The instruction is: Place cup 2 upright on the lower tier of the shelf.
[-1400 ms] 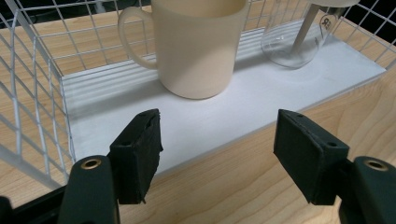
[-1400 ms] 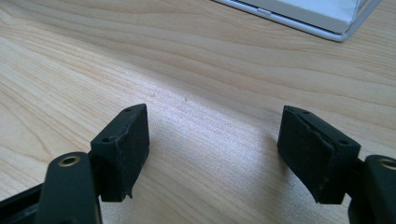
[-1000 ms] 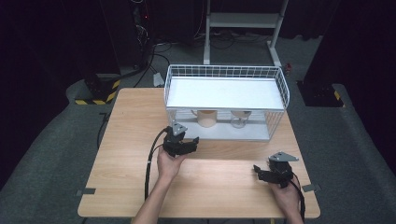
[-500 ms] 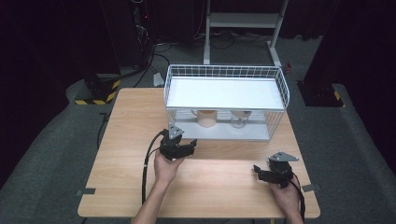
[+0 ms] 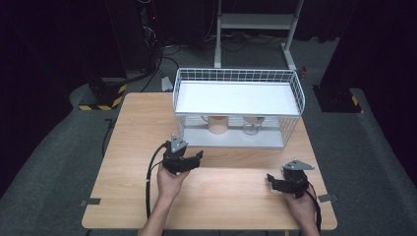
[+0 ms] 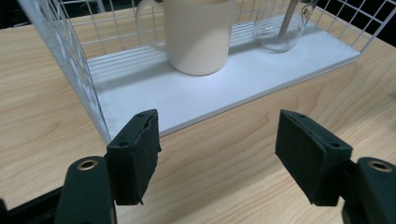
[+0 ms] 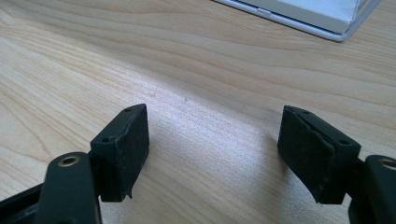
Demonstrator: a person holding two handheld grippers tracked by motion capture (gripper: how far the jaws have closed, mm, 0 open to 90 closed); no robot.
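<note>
Cream ceramic mug, handled and upright, stood on the white floor of the white wire basket, straight ahead of the left gripper and a little to the left of its centre line; its handle pointed off to that gripper's left, so the round body, not the handle, faced the jaws. That gripper's jaws were spread wide with nothing between them, poised just short of the basket's open front edge; the left hand was clearly the nearer one, judging by the high view, where the left gripper sat close before the mug. A clear glass vessel stood beside the mug, further to the right; the right gripper, jaws likewise apart and empty, hovered low over the pale wooden table, well apart from the mug, with only the basket's near corner ahead of it; a forward reach by the left seemed the likely move.
</note>
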